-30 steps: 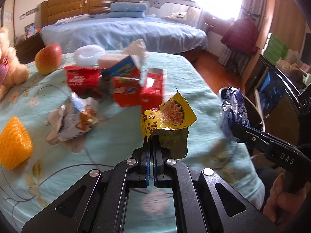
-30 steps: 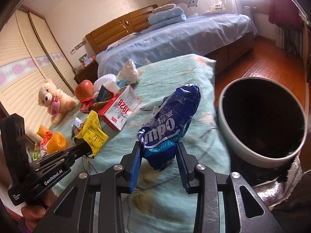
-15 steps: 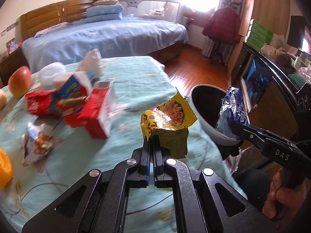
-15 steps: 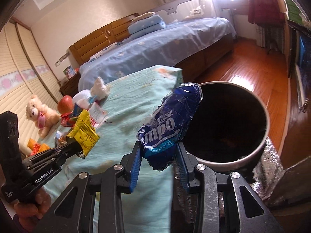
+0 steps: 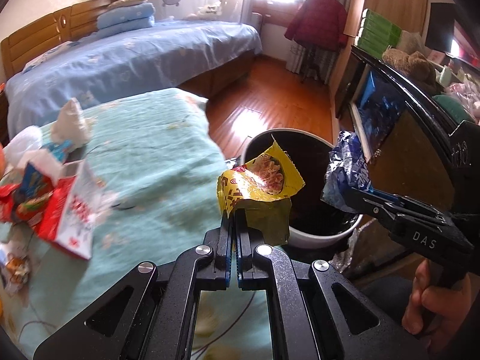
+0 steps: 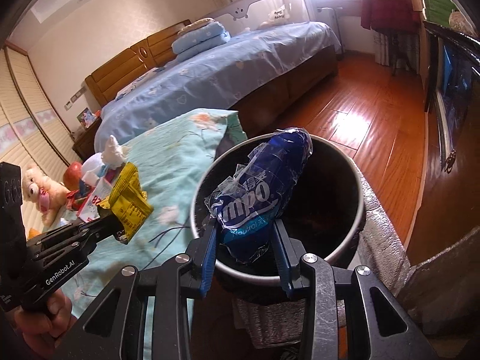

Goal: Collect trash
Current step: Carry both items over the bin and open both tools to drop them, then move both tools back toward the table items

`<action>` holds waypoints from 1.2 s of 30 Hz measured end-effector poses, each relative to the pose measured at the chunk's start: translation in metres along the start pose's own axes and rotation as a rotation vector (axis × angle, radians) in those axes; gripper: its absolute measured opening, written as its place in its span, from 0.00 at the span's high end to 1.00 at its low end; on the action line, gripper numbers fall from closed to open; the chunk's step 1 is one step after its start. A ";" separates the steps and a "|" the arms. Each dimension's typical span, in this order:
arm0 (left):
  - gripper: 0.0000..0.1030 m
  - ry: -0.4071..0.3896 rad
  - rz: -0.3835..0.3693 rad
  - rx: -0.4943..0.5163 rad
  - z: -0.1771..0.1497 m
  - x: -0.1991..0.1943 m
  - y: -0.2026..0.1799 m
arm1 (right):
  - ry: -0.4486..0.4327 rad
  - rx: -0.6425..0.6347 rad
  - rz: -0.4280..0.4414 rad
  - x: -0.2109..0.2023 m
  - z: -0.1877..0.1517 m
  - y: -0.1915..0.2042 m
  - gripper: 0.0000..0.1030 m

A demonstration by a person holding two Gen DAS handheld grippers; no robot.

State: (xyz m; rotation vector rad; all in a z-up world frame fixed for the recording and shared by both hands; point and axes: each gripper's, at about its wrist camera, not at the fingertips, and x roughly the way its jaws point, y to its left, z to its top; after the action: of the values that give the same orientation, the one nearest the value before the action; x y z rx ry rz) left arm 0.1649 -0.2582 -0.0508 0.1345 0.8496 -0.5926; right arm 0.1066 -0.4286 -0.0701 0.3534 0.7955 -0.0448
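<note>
My left gripper (image 5: 233, 214) is shut on a yellow noodle wrapper (image 5: 259, 180), held at the near rim of the round white bin (image 5: 315, 237) with a dark inside. In the right wrist view that wrapper (image 6: 127, 201) sticks out of the left gripper (image 6: 115, 229) over the teal cloth. My right gripper (image 6: 244, 231) is shut on a crumpled blue tissue pack (image 6: 258, 192), held over the bin's (image 6: 348, 240) open mouth. The same blue pack (image 5: 348, 171) shows at the bin's right side in the left wrist view, in the right gripper (image 5: 349, 198).
A table under a teal flowered cloth (image 5: 144, 156) carries a red and white carton (image 5: 70, 213), crumpled tissue (image 5: 70, 118) and other wrappers at its left. A teddy bear (image 6: 42, 189) and apple (image 6: 73, 174) sit far left. Wooden floor (image 6: 360, 114), a blue bed and a dark cabinet (image 5: 399, 114) surround the bin.
Both grippers swung right, away from the littered tabletop toward the bin. The blue pack now hangs over the bin's mouth and the yellow wrapper has reached its rim. Both grips unchanged.
</note>
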 end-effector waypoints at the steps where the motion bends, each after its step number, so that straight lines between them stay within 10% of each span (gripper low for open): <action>1: 0.98 0.005 -0.006 0.003 0.002 0.003 -0.002 | 0.002 0.001 -0.002 0.001 0.001 -0.003 0.66; 15: 0.97 0.075 -0.046 0.054 0.027 0.050 -0.034 | 0.039 0.034 -0.030 0.019 0.016 -0.032 0.62; 19: 0.64 0.087 -0.052 0.055 0.027 0.054 -0.035 | 0.055 0.052 -0.028 0.022 0.018 -0.039 0.58; 36: 0.48 -0.050 0.078 -0.114 -0.041 -0.037 0.054 | -0.041 0.019 0.041 0.000 -0.007 0.029 0.29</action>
State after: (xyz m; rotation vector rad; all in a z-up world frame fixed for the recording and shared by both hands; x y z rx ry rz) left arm 0.1480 -0.1836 -0.0571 0.0485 0.8235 -0.4712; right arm 0.1065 -0.3992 -0.0663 0.3853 0.7474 -0.0206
